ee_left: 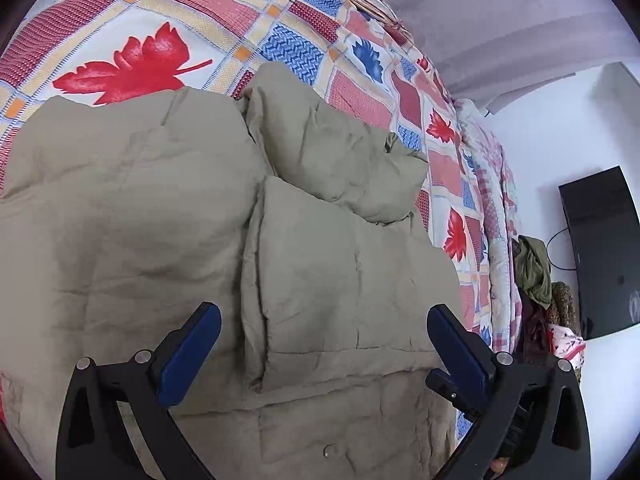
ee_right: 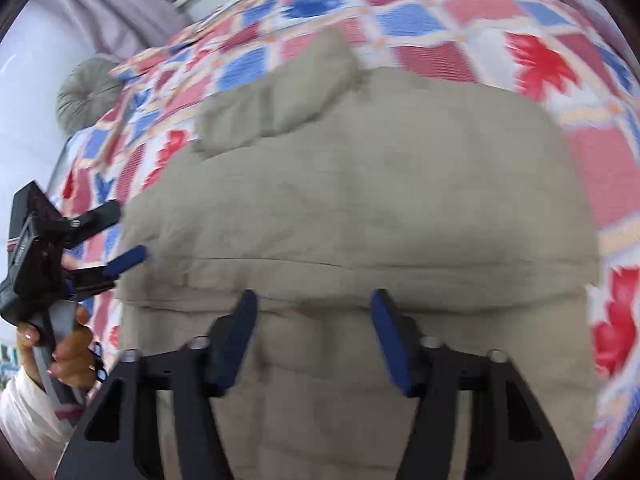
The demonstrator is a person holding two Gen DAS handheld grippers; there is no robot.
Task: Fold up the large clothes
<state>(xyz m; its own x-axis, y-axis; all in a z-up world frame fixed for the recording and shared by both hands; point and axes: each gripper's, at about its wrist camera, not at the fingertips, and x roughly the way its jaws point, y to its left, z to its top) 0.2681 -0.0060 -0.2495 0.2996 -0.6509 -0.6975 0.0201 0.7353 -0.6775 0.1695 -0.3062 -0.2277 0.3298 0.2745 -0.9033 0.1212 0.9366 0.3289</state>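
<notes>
Here, mid-fold on the leaf-patterned bedspread (ee_left: 132, 60): khaki padded jacket (ee_left: 132, 200) lying near the bed's side edge, left gripper (ee_left: 324, 332) and right gripper (ee_right: 314, 320) both spread, pinching nothing — best gripping hem corners evenly before folding.

- We see a bed covered by a patchwork bedspread (ee_left: 168, 12) with red and blue leaf prints.
- A khaki padded jacket (ee_left: 132, 208) lies directly on it, partly folded, one sleeve (ee_left: 328, 152) bunched toward two o'clock of its body.
</notes>
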